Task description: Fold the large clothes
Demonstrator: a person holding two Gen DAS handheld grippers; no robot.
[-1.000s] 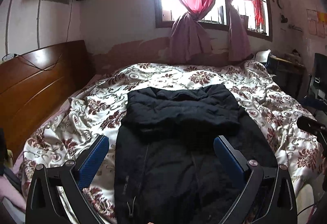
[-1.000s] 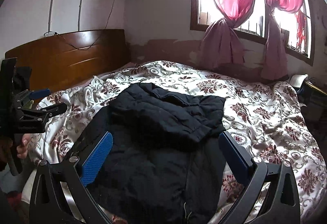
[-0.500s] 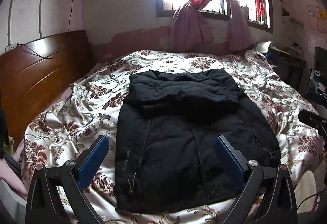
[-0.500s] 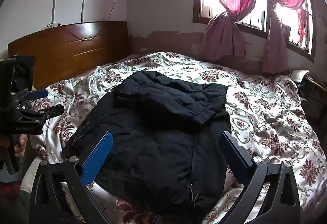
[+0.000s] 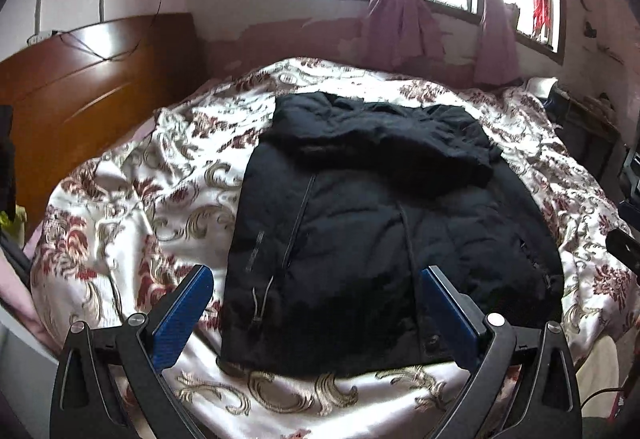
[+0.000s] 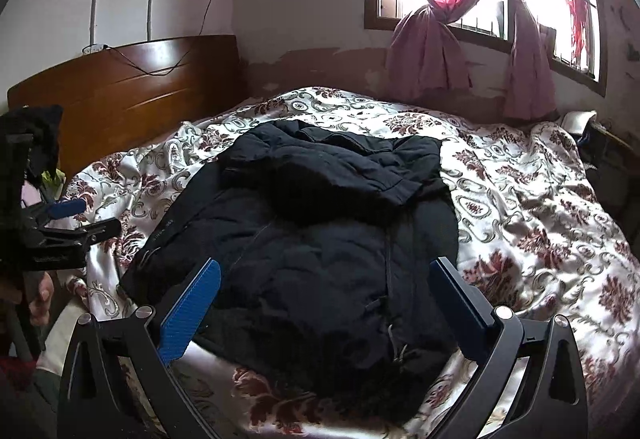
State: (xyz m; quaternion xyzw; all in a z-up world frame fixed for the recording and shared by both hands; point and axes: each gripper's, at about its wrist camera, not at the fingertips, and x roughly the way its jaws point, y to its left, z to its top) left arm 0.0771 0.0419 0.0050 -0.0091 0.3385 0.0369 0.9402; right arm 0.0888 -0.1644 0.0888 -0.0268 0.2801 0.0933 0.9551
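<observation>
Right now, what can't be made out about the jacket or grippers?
- Black jacket: sleeves are folded over its top part; what lies beneath is hidden in both views.
- Jacket label: too small, blurred, left wrist view.
- Left gripper: cut by the right wrist view's left edge; its own view shows it open.
- Right gripper: open, holding nothing.

Both tools are showing the same build. The left gripper (image 5: 316, 303) and the right gripper (image 6: 326, 297) are each carrying two matte black skeletal arms with triangular cut-outs. Silver screw heads are sitting at the pivots behind the fingers. Ribbed blue pads (image 6: 191, 313) are lining the inner faces of the fingertips.
</observation>
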